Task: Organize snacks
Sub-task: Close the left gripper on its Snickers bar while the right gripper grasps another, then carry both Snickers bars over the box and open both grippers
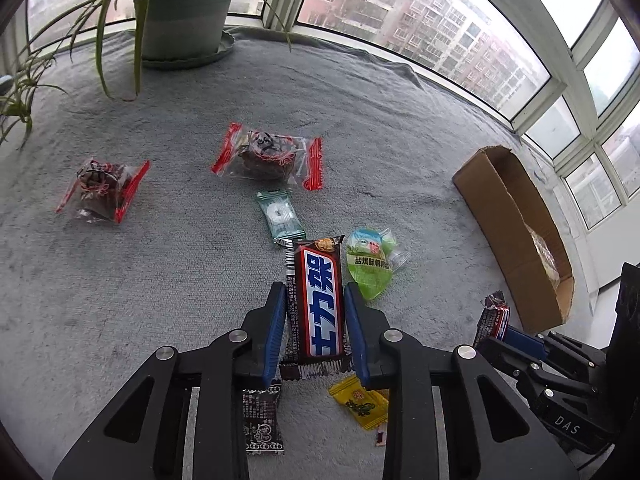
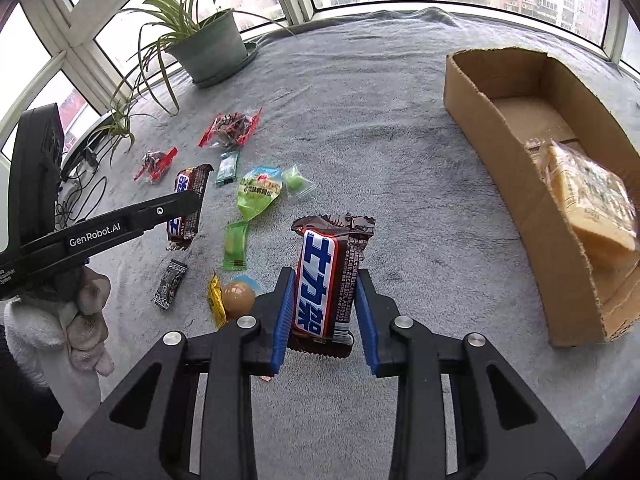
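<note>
Both claws pinching a chocolate bar each, left claw (image 1: pixel 314 322) and right claw (image 2: pixel 324 312), cardboard box (image 2: pixel 492 160) has one packet, most snacks still scattered on the table (image 1: pixel 160 280)

Each gripper (image 1: pixel 314 320) is black with blue ribbed pads (image 2: pixel 285 316) and round silver screws, one says "GenRobot.AI" in white, and the hand (image 2: pixel 86 320) wears a pale knit glove.
</note>
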{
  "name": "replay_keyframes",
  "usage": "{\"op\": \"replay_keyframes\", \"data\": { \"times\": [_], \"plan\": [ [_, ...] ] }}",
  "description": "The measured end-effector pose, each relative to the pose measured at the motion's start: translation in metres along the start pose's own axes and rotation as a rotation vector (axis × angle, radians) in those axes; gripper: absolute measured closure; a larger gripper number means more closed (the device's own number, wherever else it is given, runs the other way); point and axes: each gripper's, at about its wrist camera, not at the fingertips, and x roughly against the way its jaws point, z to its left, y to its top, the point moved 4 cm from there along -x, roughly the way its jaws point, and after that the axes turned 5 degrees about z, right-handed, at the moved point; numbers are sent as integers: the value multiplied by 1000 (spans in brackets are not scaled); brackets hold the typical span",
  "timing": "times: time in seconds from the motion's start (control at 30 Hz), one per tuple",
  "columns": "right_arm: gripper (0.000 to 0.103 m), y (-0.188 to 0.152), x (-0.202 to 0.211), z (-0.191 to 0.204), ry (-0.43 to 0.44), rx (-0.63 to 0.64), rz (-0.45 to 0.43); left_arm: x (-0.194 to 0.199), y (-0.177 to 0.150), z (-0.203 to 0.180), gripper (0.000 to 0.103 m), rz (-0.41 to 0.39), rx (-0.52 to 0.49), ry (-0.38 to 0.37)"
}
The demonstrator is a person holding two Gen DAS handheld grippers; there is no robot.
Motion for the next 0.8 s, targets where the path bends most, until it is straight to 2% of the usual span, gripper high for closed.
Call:
{"op": "replay_keyframes", "data": {
  "times": [0.17,0.4,0.8],
  "plan": [
    [72,13,23,-16,-10,-10,-52,12,10,-13,75,-30,-6,-28],
    [72,38,57,-59,-60,-37,-130,15,36,-55,75,-62,-43,-81],
    [72,83,78,-140,-123,-103,-178,-17,74,-153,75,-68,-160,-149]
  ]
}}
